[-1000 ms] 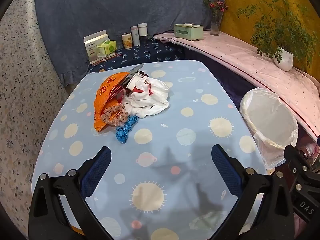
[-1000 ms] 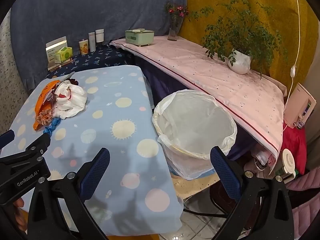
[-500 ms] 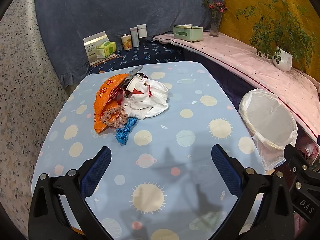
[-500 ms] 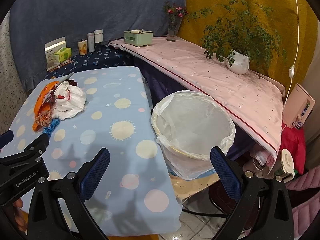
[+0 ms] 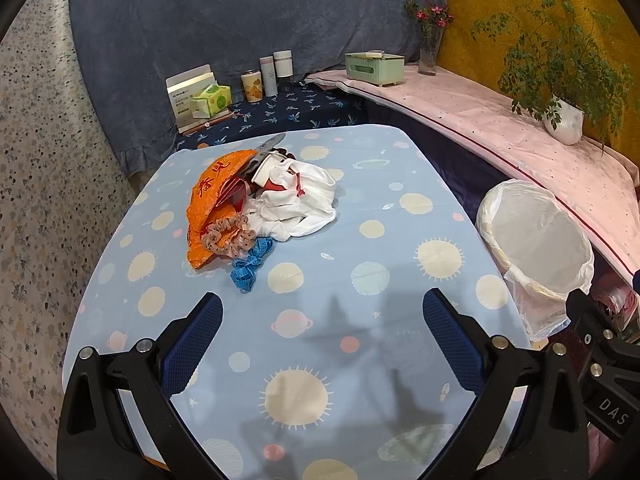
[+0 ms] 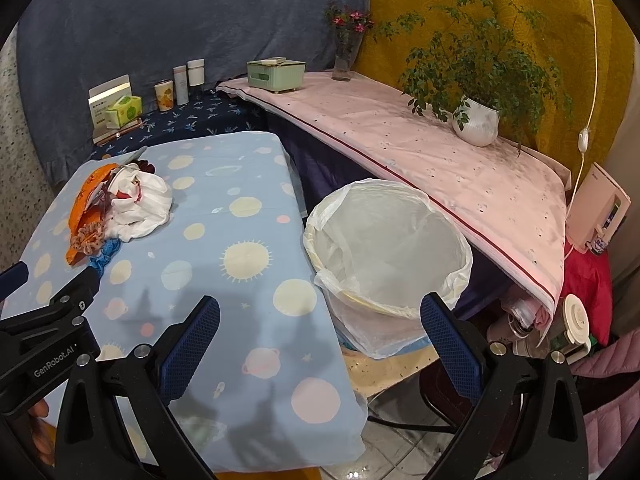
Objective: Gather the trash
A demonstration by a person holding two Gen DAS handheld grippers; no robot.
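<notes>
1. We are viewing the left gripper [image 5: 322, 320] in the lower part of the left wrist frame; its blue-padded fingers are standing wide apart and holding nothing, hanging over the light-blue tablecloth printed with suns and planets [image 5: 360, 360].
2. The right gripper [image 6: 320, 322] is spreading equally wide and empty in the lower part of the right wrist frame, straddling the table edge and the bin.
3. The pile of trash is lying at centre left of the left wrist frame, well apart from both grippers: a crumpled orange plastic bag [image 5: 208, 200], a bunched white cloth [image 5: 296, 208], a white paper cup with a red base [image 5: 266, 170] tipped on its side, a beige frilled scrunchie [image 5: 228, 236] and a tangled blue ribbon [image 5: 250, 264] nearest the fingers.
4. A round waste bin lined with a translucent white bag [image 6: 386, 252] is standing beside the table's right edge, at centre right of the right wrist frame; we are seeing nothing inside it.
</notes>
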